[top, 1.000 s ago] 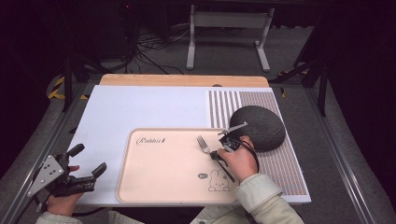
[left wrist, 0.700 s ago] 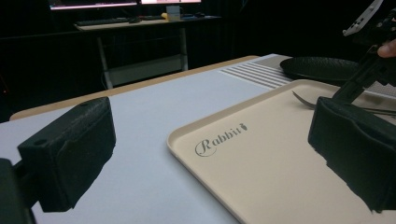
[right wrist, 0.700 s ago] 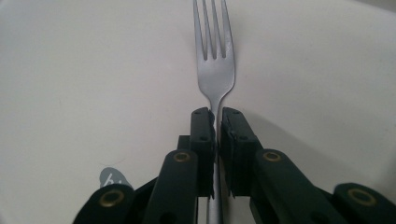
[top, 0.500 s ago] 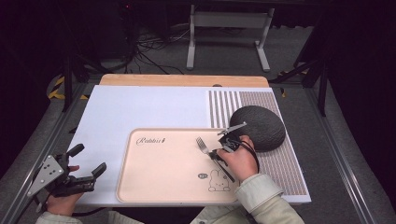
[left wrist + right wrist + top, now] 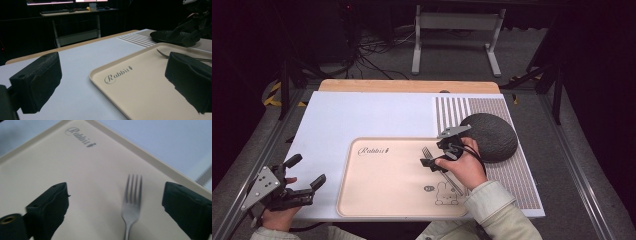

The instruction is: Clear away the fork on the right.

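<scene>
A silver fork (image 5: 427,151) lies on the beige tray (image 5: 382,185), tines pointing to the far side. My right gripper (image 5: 436,161) hovers open just above its neck, one jaw on each side and neither touching it. In the right gripper view the fork (image 5: 131,205) lies between the wide-spread pads, a little right of the middle of the right gripper (image 5: 116,195). My left gripper (image 5: 304,172) is held open off the table's front left corner with nothing between its jaws. The left gripper (image 5: 113,82) looks across the tray (image 5: 150,87) toward the fork (image 5: 162,53).
A dark round plate (image 5: 489,136) rests on the striped mat (image 5: 512,175) just right of the tray. The tray carries the word "Rabbit" (image 5: 373,150) and a small rabbit drawing (image 5: 446,192). White tabletop (image 5: 362,115) stretches to the left and far side.
The right gripper has crept slightly left and farther along the fork. The left gripper and the fork have not moved.
</scene>
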Action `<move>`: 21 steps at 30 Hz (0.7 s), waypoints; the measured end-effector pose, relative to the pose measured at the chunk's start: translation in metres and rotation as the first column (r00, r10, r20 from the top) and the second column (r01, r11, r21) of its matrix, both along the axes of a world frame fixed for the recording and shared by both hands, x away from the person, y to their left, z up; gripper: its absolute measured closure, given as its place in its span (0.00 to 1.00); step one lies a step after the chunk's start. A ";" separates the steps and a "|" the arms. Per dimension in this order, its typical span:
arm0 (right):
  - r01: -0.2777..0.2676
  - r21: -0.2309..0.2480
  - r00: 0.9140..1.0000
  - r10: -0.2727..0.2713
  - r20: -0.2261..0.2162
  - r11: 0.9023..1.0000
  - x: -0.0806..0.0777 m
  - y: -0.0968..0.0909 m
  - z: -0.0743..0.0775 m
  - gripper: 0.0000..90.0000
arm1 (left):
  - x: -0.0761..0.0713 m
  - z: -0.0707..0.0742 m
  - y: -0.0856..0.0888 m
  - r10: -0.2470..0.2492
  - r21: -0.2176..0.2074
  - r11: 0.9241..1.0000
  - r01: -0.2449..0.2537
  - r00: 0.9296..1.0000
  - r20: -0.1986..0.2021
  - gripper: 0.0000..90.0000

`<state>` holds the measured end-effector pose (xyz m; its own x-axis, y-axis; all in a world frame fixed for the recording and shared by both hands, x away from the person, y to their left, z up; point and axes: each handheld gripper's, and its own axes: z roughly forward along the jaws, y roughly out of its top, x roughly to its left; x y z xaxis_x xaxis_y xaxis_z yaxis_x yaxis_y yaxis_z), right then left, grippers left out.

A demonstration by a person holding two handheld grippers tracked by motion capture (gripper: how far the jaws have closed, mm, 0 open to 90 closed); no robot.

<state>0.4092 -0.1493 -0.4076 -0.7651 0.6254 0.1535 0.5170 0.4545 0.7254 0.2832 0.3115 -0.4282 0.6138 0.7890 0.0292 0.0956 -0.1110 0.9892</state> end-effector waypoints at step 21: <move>-0.301 -0.226 0.953 0.298 -0.049 0.926 0.012 0.029 0.006 1.00 | 0.000 0.000 0.000 -0.003 -0.002 1.000 0.003 1.000 0.000 0.02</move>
